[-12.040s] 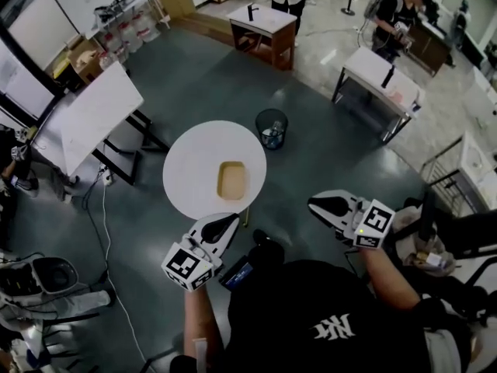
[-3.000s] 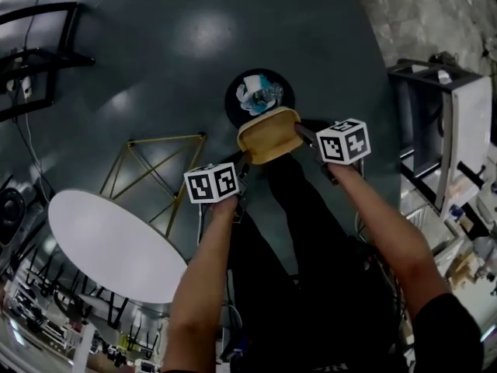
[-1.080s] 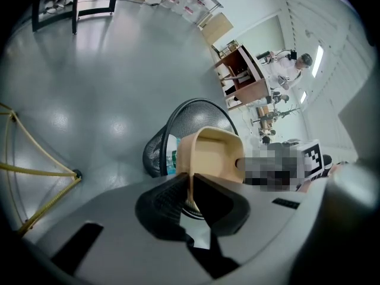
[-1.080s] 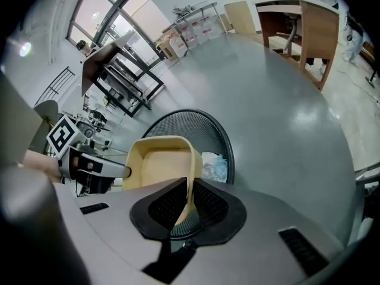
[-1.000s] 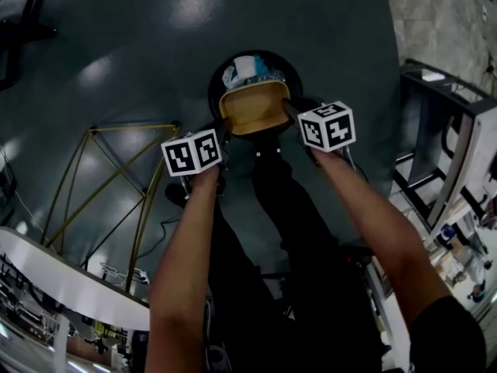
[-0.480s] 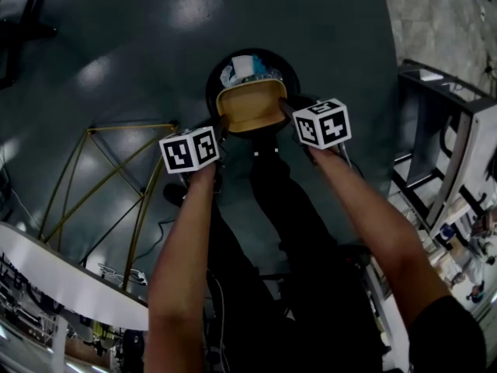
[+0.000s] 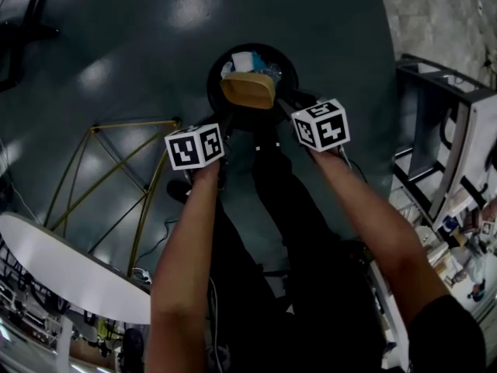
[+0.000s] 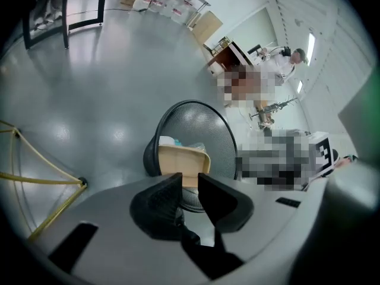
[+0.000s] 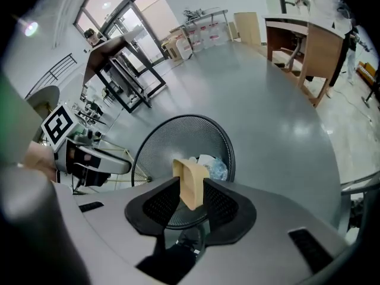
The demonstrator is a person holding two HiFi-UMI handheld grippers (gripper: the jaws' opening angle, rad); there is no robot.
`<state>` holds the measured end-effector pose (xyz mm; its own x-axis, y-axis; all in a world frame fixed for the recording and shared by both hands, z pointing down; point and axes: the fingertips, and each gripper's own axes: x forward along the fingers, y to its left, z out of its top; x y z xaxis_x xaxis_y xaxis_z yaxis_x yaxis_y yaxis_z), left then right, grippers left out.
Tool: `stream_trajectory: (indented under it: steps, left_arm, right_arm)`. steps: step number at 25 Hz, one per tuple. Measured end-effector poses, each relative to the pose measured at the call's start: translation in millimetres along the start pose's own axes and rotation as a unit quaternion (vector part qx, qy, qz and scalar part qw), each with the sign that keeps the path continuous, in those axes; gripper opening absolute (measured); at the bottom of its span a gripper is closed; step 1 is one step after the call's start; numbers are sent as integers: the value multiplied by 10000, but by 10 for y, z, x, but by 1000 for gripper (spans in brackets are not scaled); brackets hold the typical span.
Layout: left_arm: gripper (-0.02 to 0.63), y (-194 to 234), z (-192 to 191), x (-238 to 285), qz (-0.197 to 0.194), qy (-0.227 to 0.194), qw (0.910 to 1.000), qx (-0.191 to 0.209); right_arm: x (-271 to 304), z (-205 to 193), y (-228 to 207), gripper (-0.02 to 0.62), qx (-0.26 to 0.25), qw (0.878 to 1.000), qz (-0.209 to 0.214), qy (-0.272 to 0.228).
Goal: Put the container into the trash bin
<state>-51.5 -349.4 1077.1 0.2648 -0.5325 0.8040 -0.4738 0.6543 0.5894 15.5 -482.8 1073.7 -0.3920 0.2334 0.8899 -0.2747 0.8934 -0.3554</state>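
The tan container (image 7: pixel 248 91) tips over the mouth of the black mesh trash bin (image 7: pixel 289 64), above the rubbish inside. My left gripper (image 7: pixel 226 123) is at its near left, my right gripper (image 7: pixel 286 106) at its near right. Both sets of jaws are opening. In the left gripper view the container (image 8: pixel 183 161) shows beyond the parted left gripper (image 8: pixel 190 181), in front of the bin (image 8: pixel 202 123). In the right gripper view the container's edge (image 9: pixel 191 181) stands loose between the jaws of the right gripper (image 9: pixel 191 190), over the bin (image 9: pixel 178 135).
A white round table (image 7: pixel 70 270) lies at the lower left, beside a yellow wire frame (image 7: pixel 128 177). A metal rack (image 7: pixel 446 123) stands at the right. The person's dark legs are under both arms. The bin holds white paper (image 7: pixel 242 59) and clear plastic.
Both grippers' jaws have parted. The container, held level over the bin before, has tipped and sunk toward the bin's mouth. Both hands stayed in place.
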Motion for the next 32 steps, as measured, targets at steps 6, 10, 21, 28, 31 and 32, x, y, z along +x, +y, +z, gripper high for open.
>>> stream_trajectory:
  steps: [6, 10, 21, 28, 31, 32]
  left_arm:
    - [83, -272, -104, -238, -285, -20, 9996, -15]
    - [57, -512, -71, -489, -583, -133, 9982, -22]
    - [2, -1774, 411, -1898, -1782, -952, 9790, 272]
    - [2, -2850, 727, -3387, -2603, -2062, 9338, 1331]
    - [2, -3255, 761, -4096, -2819, -2581, 9097, 1624]
    - [2, -3356, 797, -4351, -2794, -2788, 9019, 1754]
  right_arm:
    - [-202, 23, 275, 132, 88, 9998, 164, -1]
    - [-398, 163, 582, 130, -82, 9994, 334, -57]
    - [-1877, 1018, 1705, 44, -405, 9788, 1771, -949]
    - [-3419, 1885, 2552, 43, -1160, 9321, 2847, -1913]
    - [-4124, 2127, 2919, 43, -1642, 9033, 3294, -2203]
    - [-4354, 2230, 3055, 43, -1847, 8908, 3450, -2309]
